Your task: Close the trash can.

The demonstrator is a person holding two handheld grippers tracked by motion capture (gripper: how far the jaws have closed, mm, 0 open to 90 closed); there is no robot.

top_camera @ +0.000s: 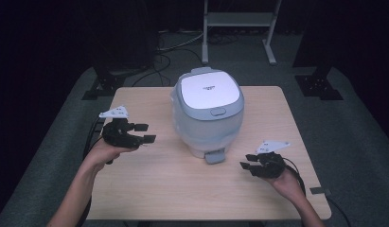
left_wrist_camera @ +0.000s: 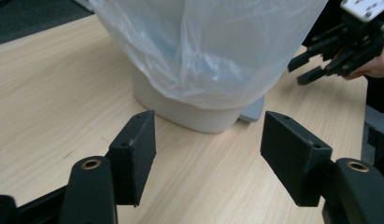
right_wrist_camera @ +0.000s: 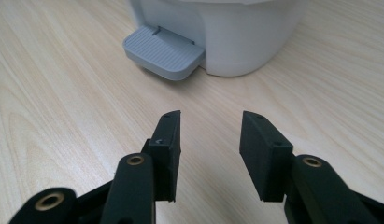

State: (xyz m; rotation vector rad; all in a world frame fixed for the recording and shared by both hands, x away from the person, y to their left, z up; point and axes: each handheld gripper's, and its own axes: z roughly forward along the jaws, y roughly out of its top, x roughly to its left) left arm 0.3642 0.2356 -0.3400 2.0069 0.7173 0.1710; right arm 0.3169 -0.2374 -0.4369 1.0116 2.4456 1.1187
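Observation:
A white pedal bin (top_camera: 207, 113) with a grey-rimmed lid stands at the middle of the wooden table (top_camera: 182, 189). A clear plastic liner (left_wrist_camera: 203, 56) hangs over its sides, and its grey pedal (top_camera: 215, 155) points toward me. My left gripper (top_camera: 145, 133) hovers left of the bin, open, with nothing between its jaws. My right gripper (top_camera: 246, 161) is near the bin's front right, open and empty. In the right gripper view the gripper (right_wrist_camera: 210, 154) faces the pedal (right_wrist_camera: 164, 51) from a short distance. In the left gripper view the gripper (left_wrist_camera: 208, 154) faces the bin's base, and the right gripper (left_wrist_camera: 311, 65) is beyond.
A metal rack (top_camera: 239, 28) stands on the grey carpet behind the table, with dark stands and cables on both sides. A small dark tab (top_camera: 320, 191) lies at the table's right front edge. Bare tabletop stretches in front of the bin.

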